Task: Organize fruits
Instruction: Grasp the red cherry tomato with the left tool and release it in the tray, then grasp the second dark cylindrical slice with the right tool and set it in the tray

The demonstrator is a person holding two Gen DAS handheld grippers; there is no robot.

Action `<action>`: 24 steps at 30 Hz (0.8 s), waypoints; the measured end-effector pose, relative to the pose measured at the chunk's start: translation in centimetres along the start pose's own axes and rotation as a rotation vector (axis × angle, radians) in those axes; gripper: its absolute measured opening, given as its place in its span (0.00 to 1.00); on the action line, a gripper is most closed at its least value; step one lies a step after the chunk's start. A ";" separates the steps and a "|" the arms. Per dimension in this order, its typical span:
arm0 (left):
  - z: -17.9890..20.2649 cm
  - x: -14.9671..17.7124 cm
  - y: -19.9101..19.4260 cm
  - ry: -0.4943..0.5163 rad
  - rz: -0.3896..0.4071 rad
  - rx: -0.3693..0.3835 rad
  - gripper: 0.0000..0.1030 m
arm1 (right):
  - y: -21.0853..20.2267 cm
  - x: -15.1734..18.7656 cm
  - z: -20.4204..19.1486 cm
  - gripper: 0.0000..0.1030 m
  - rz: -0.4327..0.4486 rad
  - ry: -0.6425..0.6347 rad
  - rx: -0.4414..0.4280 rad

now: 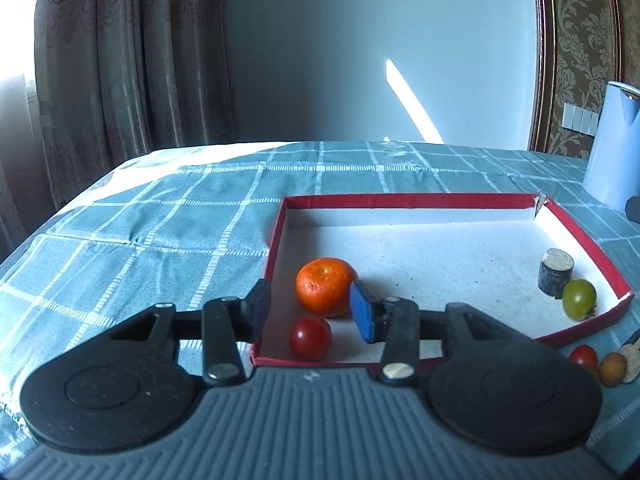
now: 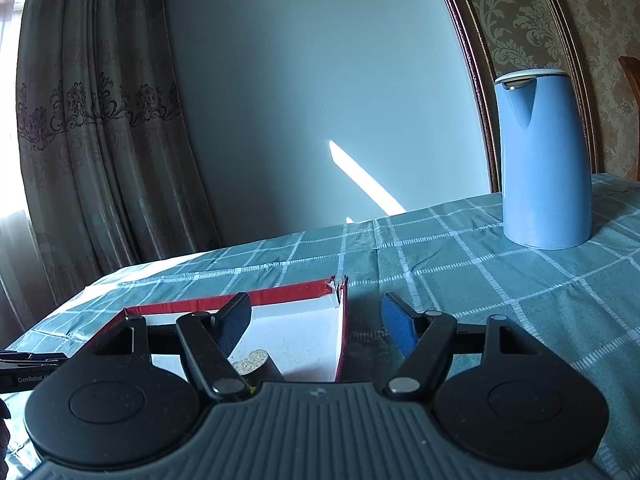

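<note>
Our left gripper [image 1: 310, 312] fingers stand apart, holding nothing, over the orange [image 1: 325, 286] and tomato [image 1: 310, 337] in the red box [image 1: 408, 201]; our right gripper [image 2: 316, 326] fingers stand wide, empty.

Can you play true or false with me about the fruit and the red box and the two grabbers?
1. The orange is inside the red box. True.
2. The left gripper is squeezing the orange. False: its jaws stand open, not pressing on any fruit.
3. A green tomato sits in the box beside a small round wooden block. True.
4. Every fruit is already in the box. False: a red tomato and a small brown fruit lie outside on the tablecloth.
5. The blue kettle stands inside the box. False: it stands on the tablecloth, outside.
6. The right gripper holds nothing. True.
</note>
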State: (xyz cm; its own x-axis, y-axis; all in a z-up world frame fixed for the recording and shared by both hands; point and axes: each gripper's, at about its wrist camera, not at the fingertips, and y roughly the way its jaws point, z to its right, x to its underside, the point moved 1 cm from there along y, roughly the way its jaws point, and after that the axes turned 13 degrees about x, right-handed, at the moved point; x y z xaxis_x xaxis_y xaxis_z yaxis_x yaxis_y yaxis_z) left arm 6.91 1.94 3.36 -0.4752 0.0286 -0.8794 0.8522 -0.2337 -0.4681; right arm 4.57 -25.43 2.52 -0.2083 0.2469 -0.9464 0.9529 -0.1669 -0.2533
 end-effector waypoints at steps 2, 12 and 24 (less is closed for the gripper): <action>0.0 0.2 -1.1 -0.007 0.027 -0.003 0.57 | -0.1 0.0 0.2 0.70 -0.001 0.009 -0.002; -2.6 4.2 -7.8 -0.121 0.177 -0.047 0.95 | -4.7 3.1 1.0 0.70 -0.080 -0.103 -0.054; -3.4 4.6 -8.0 -0.161 0.193 0.006 1.00 | -6.3 5.3 -1.4 0.70 -0.176 -0.281 -0.007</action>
State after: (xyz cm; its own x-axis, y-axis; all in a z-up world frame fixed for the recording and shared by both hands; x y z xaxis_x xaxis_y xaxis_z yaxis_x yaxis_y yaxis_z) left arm -1.35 7.20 2.80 -0.3330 -0.1726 -0.9270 0.9295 -0.2253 -0.2919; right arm -2.21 -21.77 -0.63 -0.4219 -0.0020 -0.9067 0.8981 -0.1383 -0.4176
